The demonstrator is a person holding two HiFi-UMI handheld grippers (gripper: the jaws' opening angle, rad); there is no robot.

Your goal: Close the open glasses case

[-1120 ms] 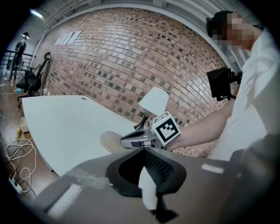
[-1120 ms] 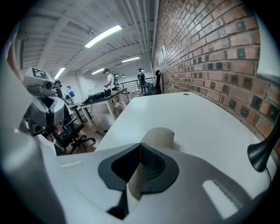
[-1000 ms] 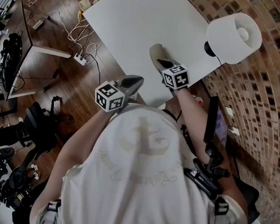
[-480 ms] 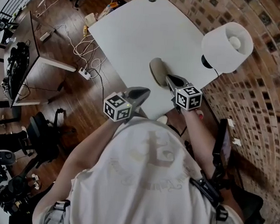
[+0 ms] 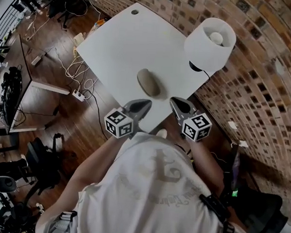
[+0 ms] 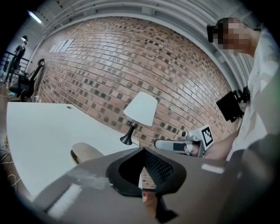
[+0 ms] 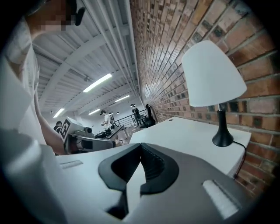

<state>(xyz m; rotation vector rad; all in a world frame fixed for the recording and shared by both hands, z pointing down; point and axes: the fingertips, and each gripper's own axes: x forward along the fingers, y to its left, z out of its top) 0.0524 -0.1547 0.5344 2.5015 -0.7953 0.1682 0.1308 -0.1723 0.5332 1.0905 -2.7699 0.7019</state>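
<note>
Head view, looking steeply down: a white table [image 5: 115, 43] stands against a brick wall. The glasses case [image 5: 148, 82] lies flat on it, a tan oval that looks shut. It sits just ahead of both grippers and touches neither. The left gripper [image 5: 143, 105] and right gripper [image 5: 176, 103] hang side by side over the near table edge, close to the person's chest. Both forearms are bent in and the tips point forward. Each is probably held off the case because the lid already appears down. A white lamp [image 5: 209, 39] stands beyond the right gripper, near the wall.

Left gripper view: the left gripper [image 6: 143, 149] has its jaws pressed together with nothing between them. The glasses case [image 6: 85, 153] rests on the table ahead and to its left, apart from the tips. The lamp [image 6: 141, 109] stands further ahead. The right gripper [image 6: 183, 145] floats to its right.

Right gripper view: the right gripper [image 7: 140, 145] is likewise closed and empty, tilted slightly downward. The lamp [image 7: 213, 74] is ahead to its right and the left gripper [image 7: 83, 141] is to its left. The case does not show here.
</note>
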